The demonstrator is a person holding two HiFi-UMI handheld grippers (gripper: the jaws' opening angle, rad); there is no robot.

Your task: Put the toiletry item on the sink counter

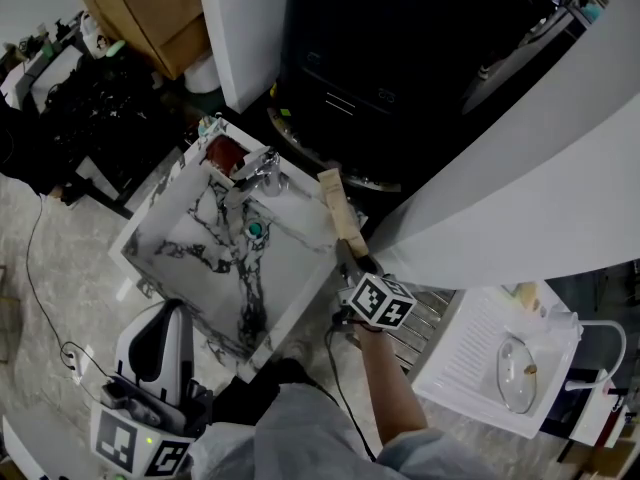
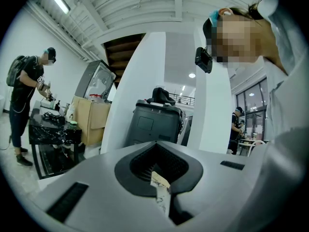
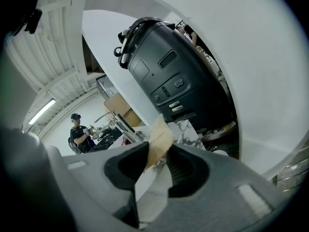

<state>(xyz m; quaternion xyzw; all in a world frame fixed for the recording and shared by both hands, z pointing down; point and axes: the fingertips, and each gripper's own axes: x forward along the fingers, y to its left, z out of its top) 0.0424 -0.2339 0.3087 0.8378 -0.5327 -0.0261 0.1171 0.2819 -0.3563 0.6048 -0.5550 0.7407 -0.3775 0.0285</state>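
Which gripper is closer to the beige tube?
Right. The beige tube sits between the jaws of the right gripper at the sink rim; the left gripper hangs beyond the sink's near corner, well apart.

no readable text, labels, brands or numbers on anything in any view

Left tongs (image 2: 159,170) together, pale tag (image 2: 161,188) at their seam — dark grey machine (image 2: 157,124) ahead, white pillar (image 2: 140,81) beside it
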